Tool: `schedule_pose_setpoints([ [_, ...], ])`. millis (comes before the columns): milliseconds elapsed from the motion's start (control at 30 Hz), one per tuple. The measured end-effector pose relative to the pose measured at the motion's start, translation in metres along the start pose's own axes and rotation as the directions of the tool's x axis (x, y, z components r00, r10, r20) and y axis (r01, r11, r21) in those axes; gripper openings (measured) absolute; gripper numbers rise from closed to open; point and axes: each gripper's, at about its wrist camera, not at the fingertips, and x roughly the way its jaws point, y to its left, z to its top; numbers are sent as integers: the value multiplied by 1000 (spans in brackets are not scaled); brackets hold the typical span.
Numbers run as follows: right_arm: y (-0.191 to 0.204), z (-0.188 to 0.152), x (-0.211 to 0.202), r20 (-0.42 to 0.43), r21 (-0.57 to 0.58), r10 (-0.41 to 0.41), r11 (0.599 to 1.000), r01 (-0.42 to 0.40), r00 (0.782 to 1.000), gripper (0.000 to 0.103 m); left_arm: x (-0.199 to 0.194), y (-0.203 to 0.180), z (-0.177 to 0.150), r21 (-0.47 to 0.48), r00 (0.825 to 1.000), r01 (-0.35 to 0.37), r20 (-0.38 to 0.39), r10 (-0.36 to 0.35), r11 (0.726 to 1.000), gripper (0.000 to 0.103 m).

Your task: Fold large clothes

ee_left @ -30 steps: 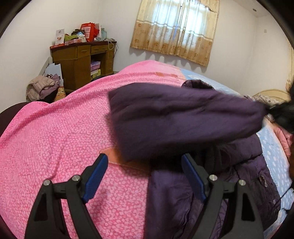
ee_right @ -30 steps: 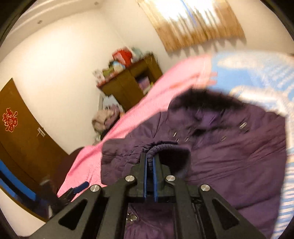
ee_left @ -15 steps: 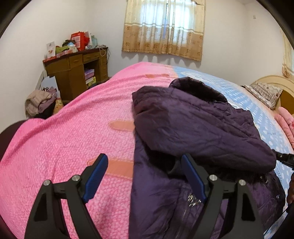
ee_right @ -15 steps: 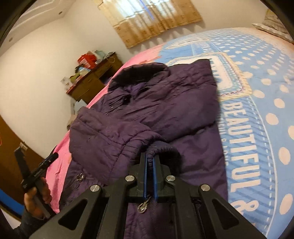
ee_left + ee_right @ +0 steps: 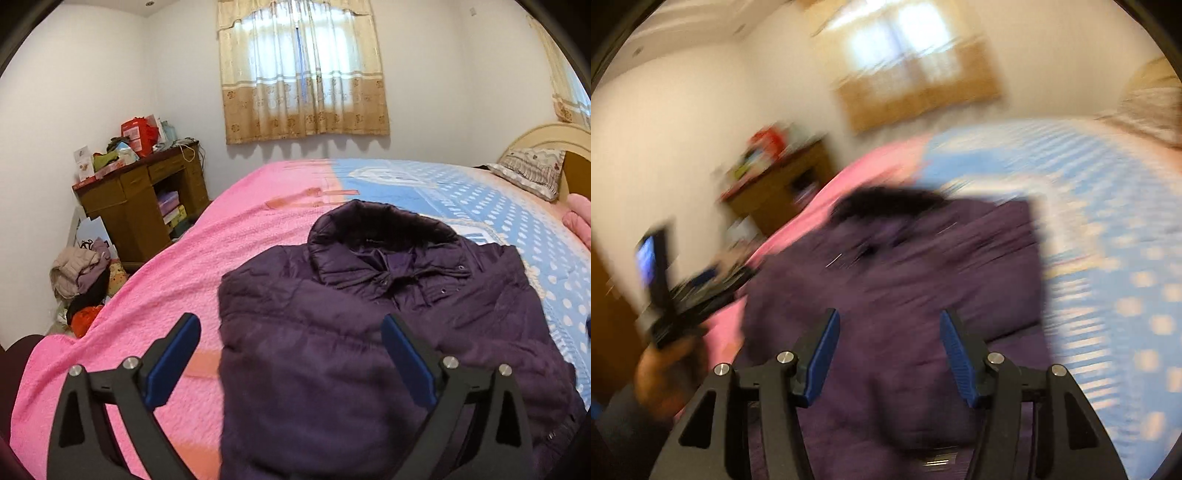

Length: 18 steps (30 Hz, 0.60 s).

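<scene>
The purple jacket (image 5: 369,332) is laid on the bed (image 5: 221,266), sleeve folded across; both tongs, left (image 5: 291,363) and right (image 5: 888,354), are opening, nothing gripped.

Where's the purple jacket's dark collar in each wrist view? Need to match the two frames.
Left wrist: the collar sits just right of centre, at the far end of the purple jacket, where the bedspread turns from pink to blue.
Right wrist: blurred, the collar shows as a dark patch at centre, slightly left, above the open fingers.
Shared landmark: the wooden desk against the wall, left of the collar in both.
</scene>
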Motion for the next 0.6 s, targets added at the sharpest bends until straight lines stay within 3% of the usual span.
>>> schedule_pose_setpoints([
  [67,11,-5,27,-62,-24,23,999,-25,998,57,15,-5,-1,-4,999,7,-35,-7,1000,101],
  [133,7,-6,53,-112,-28,2,1000,-5,994,57,33,-6,-8,-1,995,-54,-88,53,999,101],
  [233,-4,-6,75,-135,-29,-27,999,23,990,57,58,2,-24,-11,982,-91,-165,88,996,103],
  [367,-11,-10,90,-164,-27,-18,1000,13,986,57,81,17,-44,-83,967,-49,-254,27,995,103],
  [600,-5,-20,108,-207,-116,-74,992,51,976,57,90,22,-48,-125,953,-26,-303,-13,992,103],
])
